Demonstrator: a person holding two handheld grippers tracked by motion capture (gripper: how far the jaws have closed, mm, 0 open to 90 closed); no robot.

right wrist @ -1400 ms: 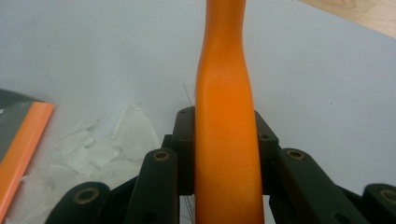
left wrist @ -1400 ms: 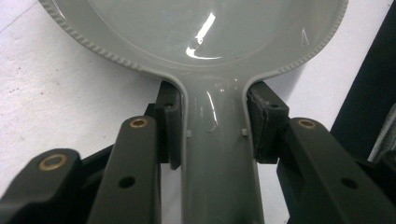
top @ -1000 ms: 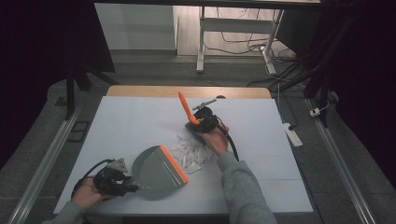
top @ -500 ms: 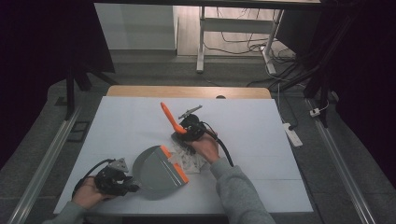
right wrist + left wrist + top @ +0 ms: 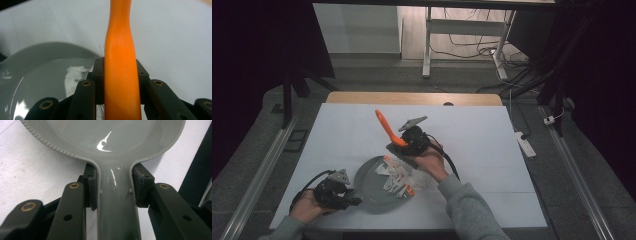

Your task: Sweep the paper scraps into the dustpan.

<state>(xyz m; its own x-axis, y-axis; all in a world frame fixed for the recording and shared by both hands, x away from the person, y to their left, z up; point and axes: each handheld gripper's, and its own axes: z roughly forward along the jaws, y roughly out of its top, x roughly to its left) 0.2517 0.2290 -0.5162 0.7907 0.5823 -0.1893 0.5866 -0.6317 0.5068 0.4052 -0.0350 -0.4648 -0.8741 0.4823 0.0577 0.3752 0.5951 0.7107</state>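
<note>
A grey dustpan [image 5: 371, 186] lies flat on the white table at the front left. My left gripper [image 5: 346, 198] is shut on its handle [image 5: 117, 205], one pad [image 5: 91, 187] on each side. My right gripper [image 5: 406, 143] is shut on the orange handle [image 5: 385, 125] of a brush, which slants up and to the left. The dark brush head [image 5: 401, 151] sits at the far rim of the dustpan. White paper scraps [image 5: 403, 178] lie heaped across the dustpan's orange front lip, just under the right hand. The right gripper view has the handle [image 5: 120, 62], the dustpan [image 5: 37, 75] and a scrap [image 5: 73, 73].
The table [image 5: 492, 135] has bare white surface to the right and at the back, with a wooden far edge [image 5: 412, 98]. A power strip [image 5: 523, 143] lies on the floor to the right. A metal desk frame [image 5: 428, 45] stands beyond the table.
My right gripper has moved left and toward the dustpan with the brush. The paper scraps have shifted with it onto the dustpan's lip. The left gripper and dustpan kept still.
</note>
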